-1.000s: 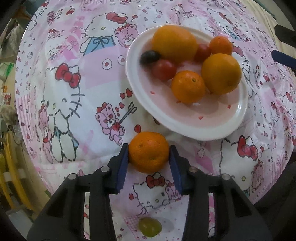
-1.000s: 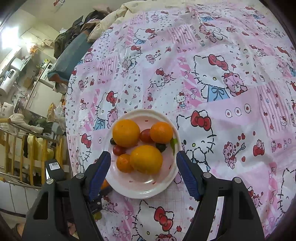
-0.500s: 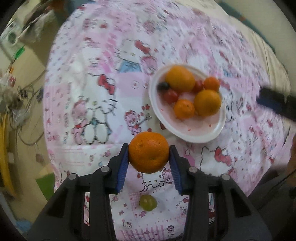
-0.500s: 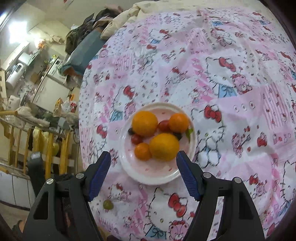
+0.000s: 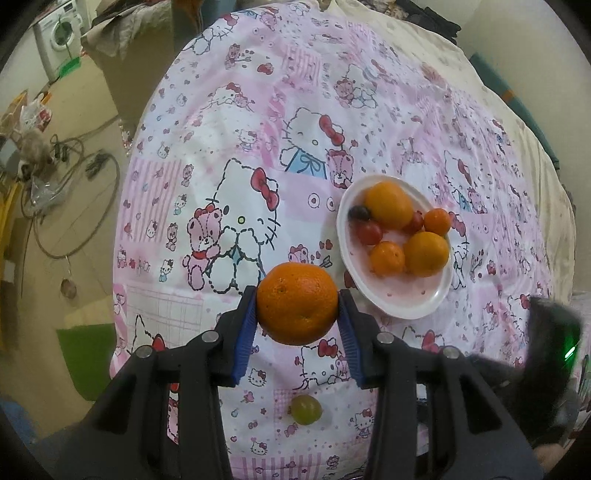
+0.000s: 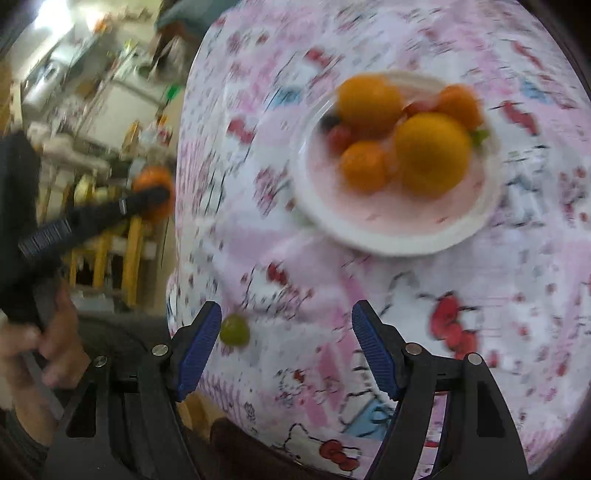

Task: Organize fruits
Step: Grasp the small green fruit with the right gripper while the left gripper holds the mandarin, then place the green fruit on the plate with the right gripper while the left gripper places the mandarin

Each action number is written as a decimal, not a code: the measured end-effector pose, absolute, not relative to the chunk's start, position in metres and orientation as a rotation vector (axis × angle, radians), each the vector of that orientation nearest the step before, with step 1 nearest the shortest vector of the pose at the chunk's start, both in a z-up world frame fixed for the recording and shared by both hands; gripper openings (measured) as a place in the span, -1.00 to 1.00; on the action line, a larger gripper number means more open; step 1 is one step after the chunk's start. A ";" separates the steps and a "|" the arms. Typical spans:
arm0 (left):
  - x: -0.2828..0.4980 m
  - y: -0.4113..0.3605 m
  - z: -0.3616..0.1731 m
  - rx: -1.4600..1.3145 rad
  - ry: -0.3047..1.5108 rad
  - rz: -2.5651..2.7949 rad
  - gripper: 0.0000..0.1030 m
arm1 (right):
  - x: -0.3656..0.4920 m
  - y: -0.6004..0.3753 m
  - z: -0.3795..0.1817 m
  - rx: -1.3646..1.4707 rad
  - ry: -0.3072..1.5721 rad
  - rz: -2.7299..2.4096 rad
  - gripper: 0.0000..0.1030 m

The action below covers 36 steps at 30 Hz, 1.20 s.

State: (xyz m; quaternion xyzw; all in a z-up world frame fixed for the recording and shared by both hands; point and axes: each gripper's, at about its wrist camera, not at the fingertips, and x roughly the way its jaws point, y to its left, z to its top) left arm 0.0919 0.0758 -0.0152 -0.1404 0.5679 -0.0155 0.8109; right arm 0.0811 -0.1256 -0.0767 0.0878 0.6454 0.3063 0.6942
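Four oranges (image 5: 424, 253), perhaps three tomatoes (image 5: 369, 233) on one plate (image 5: 406, 310) — left tongs (image 5: 297, 310) now hold a fifth orange (image 5: 297, 308) higher; right tongs (image 6: 286, 347), wide, have neared one grape (image 6: 234, 329).

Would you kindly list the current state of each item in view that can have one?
Left claw: shut on the orange, held above the cloth.
Right claw: open, nothing gripped.
Orange: clamped between the pads, off the cloth.
Green grape: loose on the cloth, outside the plate.
Plate: loaded with fruit, near side bare.

Beige floor (image 5: 74, 236), washing machine (image 5: 59, 27), coiled cables (image 5: 74, 192)
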 end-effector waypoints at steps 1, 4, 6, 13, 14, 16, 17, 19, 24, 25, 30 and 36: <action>0.092 0.076 -0.014 -0.302 1.210 -0.035 -0.27 | 0.078 -0.118 -0.081 0.186 1.452 0.704 0.44; 0.089 0.075 -0.012 -0.300 1.201 -0.043 -0.27 | 0.069 -0.093 -0.092 0.132 1.473 0.759 0.26; 0.089 0.076 -0.011 -0.302 1.200 -0.048 -0.27 | 0.062 -0.077 -0.096 0.075 1.454 0.792 0.16; 0.087 0.076 -0.013 -0.293 1.205 -0.046 -0.27 | 0.041 -0.040 -0.113 -0.093 1.431 0.818 0.00; 0.087 0.076 -0.013 -0.289 1.207 -0.046 -0.27 | 0.041 -0.037 -0.114 -0.108 1.416 0.819 -0.04; 0.086 0.075 -0.014 -0.282 1.208 -0.045 -0.27 | 0.040 -0.036 -0.114 -0.125 1.403 0.822 -0.17; 0.086 0.075 -0.014 -0.280 1.208 -0.044 -0.27 | 0.040 -0.036 -0.113 -0.126 1.401 0.826 -0.33; 0.086 0.075 -0.015 -0.282 1.209 -0.040 -0.27 | 0.039 -0.036 -0.112 -0.121 1.404 0.838 -0.43; 0.087 0.076 -0.017 -0.287 1.215 -0.024 -0.27 | 0.038 -0.043 -0.102 -0.071 1.392 0.848 -0.45; 0.087 0.077 -0.018 -0.287 1.216 -0.019 -0.27 | 0.040 -0.048 -0.100 -0.047 1.386 0.846 -0.45; 0.089 0.077 -0.020 -0.299 1.212 0.000 -0.27 | 0.063 -0.091 -0.072 0.121 1.338 0.798 -0.45; 0.100 0.060 -0.027 -0.283 1.220 -0.013 -0.27 | 0.109 -0.162 -0.031 0.289 1.202 0.701 -0.45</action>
